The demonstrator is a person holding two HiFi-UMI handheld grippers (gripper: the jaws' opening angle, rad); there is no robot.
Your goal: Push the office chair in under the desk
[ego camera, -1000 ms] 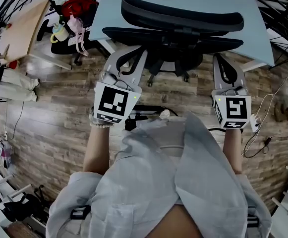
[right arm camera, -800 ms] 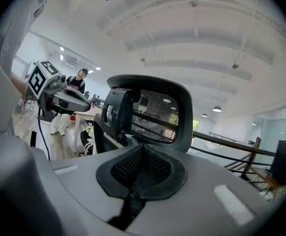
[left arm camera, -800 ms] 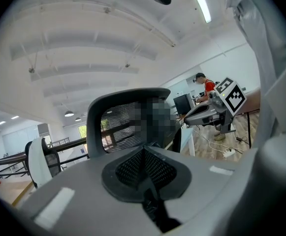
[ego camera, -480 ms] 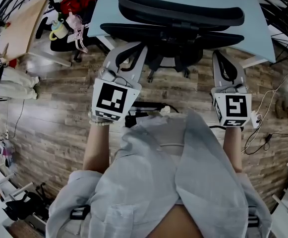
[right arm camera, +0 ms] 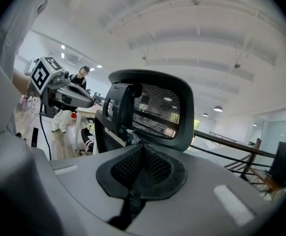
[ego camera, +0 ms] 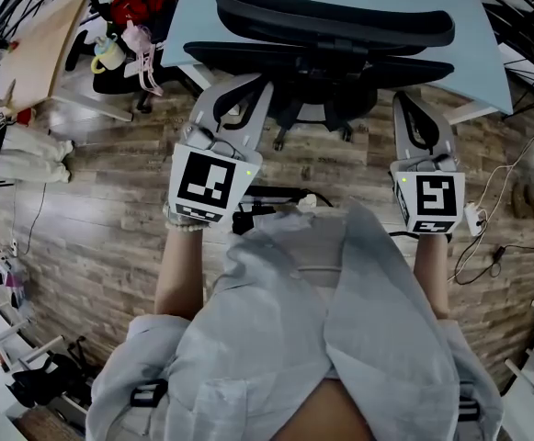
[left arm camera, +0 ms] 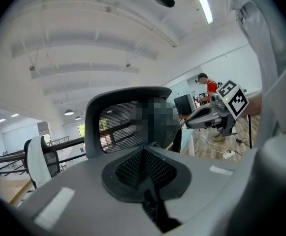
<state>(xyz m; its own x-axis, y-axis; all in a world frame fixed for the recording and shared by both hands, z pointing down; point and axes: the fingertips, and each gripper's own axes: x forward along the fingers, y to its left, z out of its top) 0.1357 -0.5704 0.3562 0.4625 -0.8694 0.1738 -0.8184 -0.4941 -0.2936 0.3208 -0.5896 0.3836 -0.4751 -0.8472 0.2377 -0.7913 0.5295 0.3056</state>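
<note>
You're mid-push: left gripper (ego camera: 250,86) and right gripper (ego camera: 412,101), jaws closed and empty, office chair (ego camera: 333,22) just ahead, so drive it evenly under the desk (ego camera: 473,49) beyond.

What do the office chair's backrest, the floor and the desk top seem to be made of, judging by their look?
Backrest: open mesh, since the room shows through it, set in a dark, smooth frame that is probably plastic.
Floor: wood-look planks with visible grain and seams. I cannot tell whether it is real wood or laminate.
Desk top: a pale, smooth, matte board, likely laminate.
</note>
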